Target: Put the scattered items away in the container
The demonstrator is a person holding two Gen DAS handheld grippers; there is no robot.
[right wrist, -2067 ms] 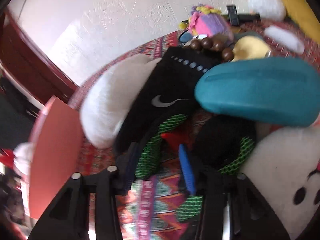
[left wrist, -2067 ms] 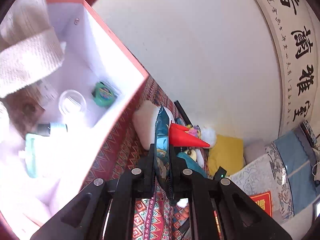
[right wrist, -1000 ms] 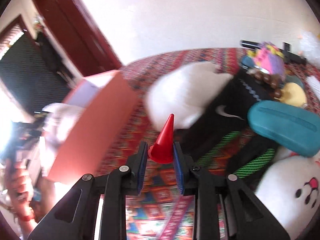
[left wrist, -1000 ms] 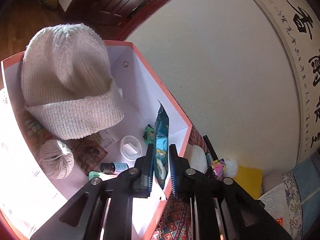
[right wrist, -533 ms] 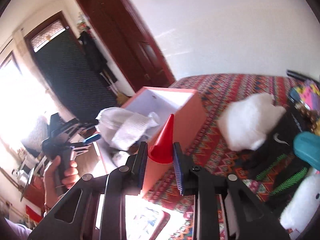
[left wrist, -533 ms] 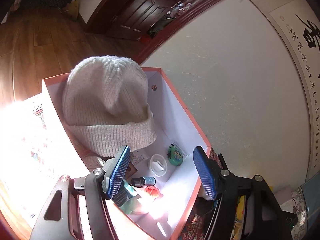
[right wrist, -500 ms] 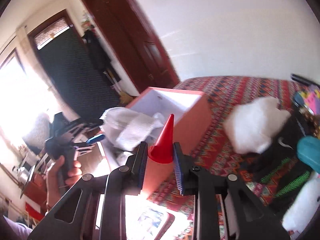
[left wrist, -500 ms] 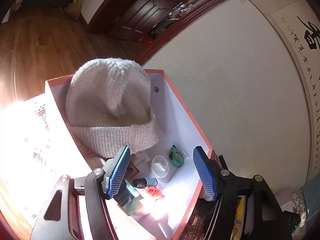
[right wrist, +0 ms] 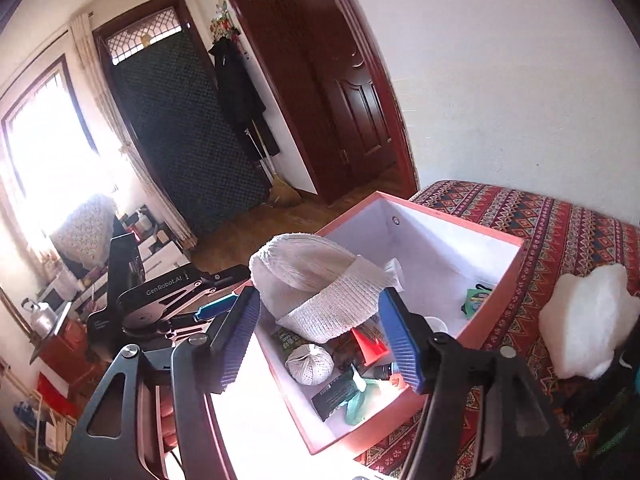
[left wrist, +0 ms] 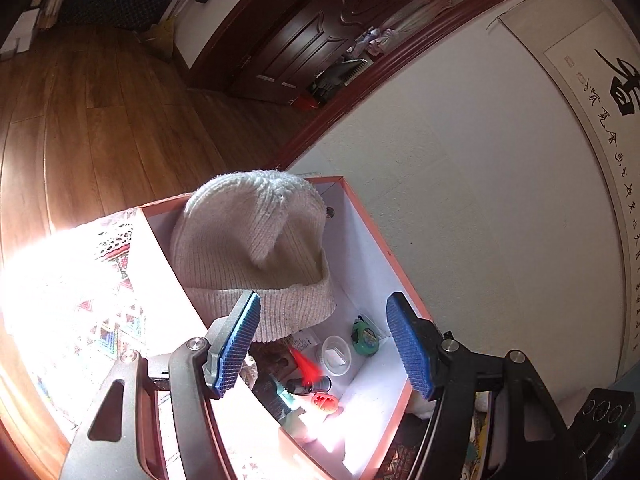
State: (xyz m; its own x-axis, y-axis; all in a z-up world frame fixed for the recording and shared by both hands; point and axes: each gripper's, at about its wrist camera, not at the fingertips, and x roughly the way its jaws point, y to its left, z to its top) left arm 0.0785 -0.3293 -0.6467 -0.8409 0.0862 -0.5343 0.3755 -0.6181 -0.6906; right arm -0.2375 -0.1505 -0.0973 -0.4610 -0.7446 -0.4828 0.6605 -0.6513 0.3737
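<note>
An orange box [left wrist: 376, 236] with a white inside holds a cream knit beanie [left wrist: 256, 248], a green tape measure [left wrist: 364, 338], a clear lid [left wrist: 336, 354] and a small bottle [left wrist: 308, 386]. My left gripper [left wrist: 324, 346] hovers open above the box's near end, with nothing between its pads. My right gripper [right wrist: 320, 338] hangs over the same box [right wrist: 460, 216], its jaws opening. The red cone [right wrist: 370, 346] has left the pads and drops, blurred, beside the beanie [right wrist: 320, 280]. The left wrist view shows the cone [left wrist: 306, 364] as a red streak.
A ball of cream yarn [right wrist: 310, 362] and dark packets lie in the box's near end. A white plush [right wrist: 588, 320] sits on the patterned bedspread [right wrist: 560, 220] to the right. Wooden floor [left wrist: 100, 128] and dark doors [right wrist: 352, 92] lie beyond the box.
My left gripper opened, let the teal packet fall into the box and drew back. My right gripper carried the red cone from the bedspread over the box and opened; the cone is falling in.
</note>
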